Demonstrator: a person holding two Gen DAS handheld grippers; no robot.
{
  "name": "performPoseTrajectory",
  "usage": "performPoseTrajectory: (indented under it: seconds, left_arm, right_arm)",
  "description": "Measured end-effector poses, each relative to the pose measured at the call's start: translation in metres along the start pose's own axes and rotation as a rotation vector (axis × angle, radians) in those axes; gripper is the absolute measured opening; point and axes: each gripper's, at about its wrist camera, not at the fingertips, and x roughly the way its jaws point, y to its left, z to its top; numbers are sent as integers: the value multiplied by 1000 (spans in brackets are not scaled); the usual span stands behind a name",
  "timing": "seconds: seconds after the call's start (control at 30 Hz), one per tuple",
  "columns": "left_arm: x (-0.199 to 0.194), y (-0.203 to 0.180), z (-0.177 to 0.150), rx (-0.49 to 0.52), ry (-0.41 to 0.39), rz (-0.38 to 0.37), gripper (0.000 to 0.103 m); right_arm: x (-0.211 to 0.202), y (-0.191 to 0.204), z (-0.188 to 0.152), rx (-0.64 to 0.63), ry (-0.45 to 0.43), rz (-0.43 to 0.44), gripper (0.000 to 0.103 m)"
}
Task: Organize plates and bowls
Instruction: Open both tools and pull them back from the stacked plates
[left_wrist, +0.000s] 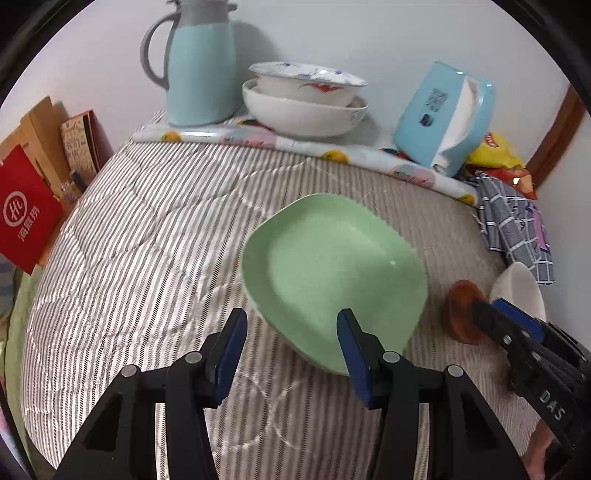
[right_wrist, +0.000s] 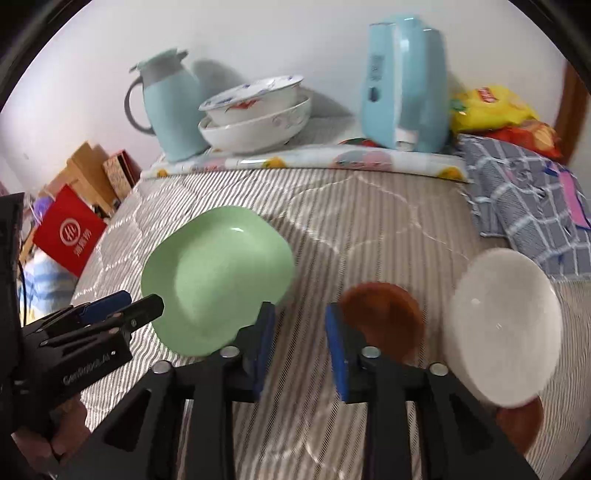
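Green square-ish plate (left_wrist: 332, 273), glossy, resting on the grey-and-white striped quilt (left_wrist: 147, 229) near its middle. Left gripper (left_wrist: 291, 341): blue-padded fingers spread wide, nothing between them; the plate's near rim lies just ahead of the tips, its right near corner overlapping the right-hand finger in the left wrist view. Contact cannot be told.

Brown dish (right_wrist: 384, 317), round, low, on the quilt to the right of the green plate and apart from it. Right gripper (right_wrist: 301, 347): fingers parted, holding nothing; the dish sits just beyond the right-hand finger, partly hidden behind it, and the green plate's right edge lies by the left-hand finger.

White bowl (right_wrist: 502, 328), plain, blurred, right of the brown dish and close to it; a second patch of brown shows below the bowl's lower edge, its identity unclear.

Back row, on a fruit-print cloth (left_wrist: 295, 142) along the wall, left to right: pale blue jug (left_wrist: 201, 70) with grey handle; stacked bowls (left_wrist: 304, 98), a flower-patterned one nested in a larger white one; blue tissue box (left_wrist: 443, 118), leaning; yellow snack bag (right_wrist: 487, 107).

Grey checked cloth (right_wrist: 528, 206), crumpled, at the quilt's right edge behind the white bowl.

Red bag (left_wrist: 26, 210), far left, beside the quilt.
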Motion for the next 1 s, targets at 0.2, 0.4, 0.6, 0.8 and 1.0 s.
performPoseTrajectory:
  seconds: [0.2,0.4,0.6,0.8,1.0]
  left_arm:
    - [-22,-26,-3,31,-50,-14,48]
    - [-43,-52,-12,62,-101,-42,48]
    - [-58,-73,-24,87,-141,-74,48]
    - [-69,-91,-33,110,-154,-108,48]
    - [-57,-102,-37,107,-92,-133,48]
  right_arm:
    - [-35,-26,-13,52,-37,-57,36]
    - [-80,-56,-34,114,-137,-103,37]
    - [-111,-82,-56,173,-178,-186,37]
    - [-133,-104,-79,239,-166,-218,37]
    - [-144,-124,-99,257,-152,-285,43]
